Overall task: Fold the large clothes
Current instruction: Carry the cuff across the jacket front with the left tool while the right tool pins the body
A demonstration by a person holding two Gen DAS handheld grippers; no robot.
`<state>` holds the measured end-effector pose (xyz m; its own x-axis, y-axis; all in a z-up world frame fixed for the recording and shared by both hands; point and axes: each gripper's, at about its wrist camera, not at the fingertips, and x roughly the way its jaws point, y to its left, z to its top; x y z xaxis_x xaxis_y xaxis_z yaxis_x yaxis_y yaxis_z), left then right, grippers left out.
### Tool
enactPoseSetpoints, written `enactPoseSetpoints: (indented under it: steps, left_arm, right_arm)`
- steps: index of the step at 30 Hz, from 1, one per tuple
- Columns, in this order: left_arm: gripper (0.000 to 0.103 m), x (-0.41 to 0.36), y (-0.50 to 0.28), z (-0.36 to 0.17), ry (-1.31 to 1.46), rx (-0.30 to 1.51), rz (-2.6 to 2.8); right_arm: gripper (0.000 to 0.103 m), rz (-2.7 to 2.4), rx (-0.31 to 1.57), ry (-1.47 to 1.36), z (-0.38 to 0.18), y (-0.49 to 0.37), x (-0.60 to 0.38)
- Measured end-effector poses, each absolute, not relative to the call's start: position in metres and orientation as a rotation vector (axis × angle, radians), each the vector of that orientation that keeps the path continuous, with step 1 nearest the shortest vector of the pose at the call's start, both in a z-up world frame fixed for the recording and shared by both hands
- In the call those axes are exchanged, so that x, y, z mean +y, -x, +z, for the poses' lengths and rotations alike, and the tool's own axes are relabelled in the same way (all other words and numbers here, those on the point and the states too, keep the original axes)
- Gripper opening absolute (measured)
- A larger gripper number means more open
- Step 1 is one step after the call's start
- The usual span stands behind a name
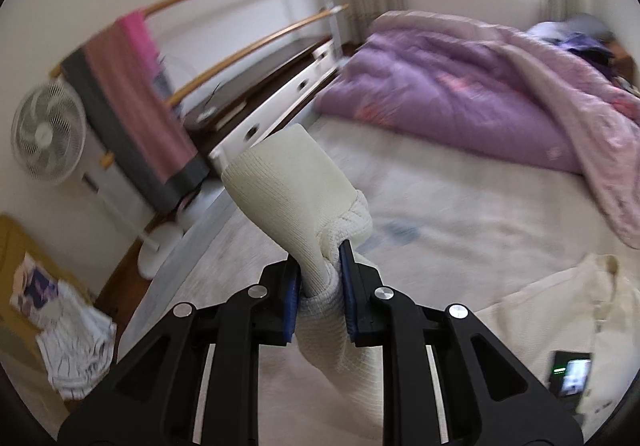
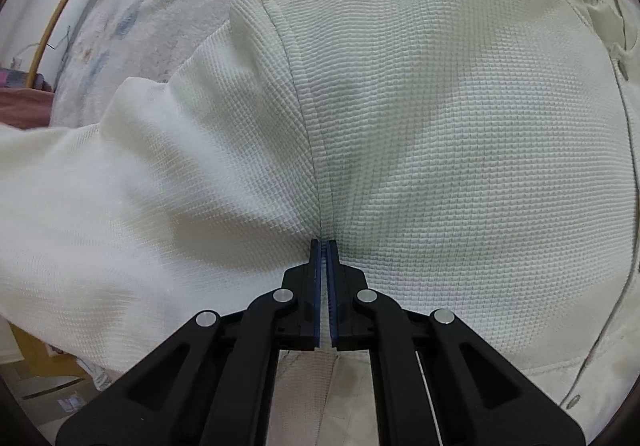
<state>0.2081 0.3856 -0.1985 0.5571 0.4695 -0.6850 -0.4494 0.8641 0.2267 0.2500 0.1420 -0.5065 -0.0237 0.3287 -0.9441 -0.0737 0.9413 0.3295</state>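
- Blurring across the fan and the pink towel, hiding their detail.
- Running out of the left wrist view at the right edge: purple quilt.
- Showing too small to read: screen of the phone.
- Smearing at the left of the right wrist view: cream sleeve.
- Hiding any fabric pinched between the closed right fingers.

A purple quilt lies beyond a standing fan.

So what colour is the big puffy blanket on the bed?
Purple and pink, the puffy quilted blanket shows best in the left wrist view.
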Motion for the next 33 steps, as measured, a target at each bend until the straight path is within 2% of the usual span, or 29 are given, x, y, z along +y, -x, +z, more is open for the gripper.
enactPoseSetpoints:
  steps: [7, 14, 18, 23, 24, 25, 30, 32, 33]
  left_arm:
    - [0.018, 0.246, -0.24, -0.169, -0.056, 0.769, 0.37]
    - [0.018, 0.102, -0.268, -0.191, -0.114, 0.799, 0.16]
    - [0.018, 0.015, -0.283, -0.243, -0.164, 0.881, 0.048]
    - [0.018, -0.048, -0.279, -0.316, -0.216, 0.993, -0.046]
    - [0.018, -0.064, -0.278, -0.335, -0.237, 1.027, -0.063]
    - [0.018, -0.077, -0.277, -0.352, -0.257, 1.052, -0.076]
    - [0.02, -0.12, -0.264, -0.419, -0.35, 1.165, -0.129]
    - [0.042, -0.128, -0.259, -0.437, -0.314, 1.229, -0.182]
    - [0.07, -0.13, -0.256, -0.445, -0.275, 1.272, -0.221]
  right_arm:
    - [0.001, 0.402, 1.527, -0.236, -0.51, -0.244, 0.127]
    - [0.0, 0.477, 1.566, -0.462, -0.517, -0.236, 0.071]
    - [0.0, 0.367, 1.568, -0.606, -0.512, -0.213, -0.02]
    - [0.0, 0.107, 1.568, -0.764, -0.499, -0.162, -0.18]
    - [0.0, 0.023, 1.57, -0.75, -0.492, -0.154, -0.205]
    - [0.005, -0.05, 1.575, -0.72, -0.485, -0.148, -0.227]
    - [0.005, -0.225, 1.502, -0.707, -0.441, -0.131, -0.323]
    - [0.006, -0.277, 1.468, -0.661, -0.424, -0.136, -0.347]
    - [0.006, -0.292, 1.45, -0.647, -0.421, -0.138, -0.347]
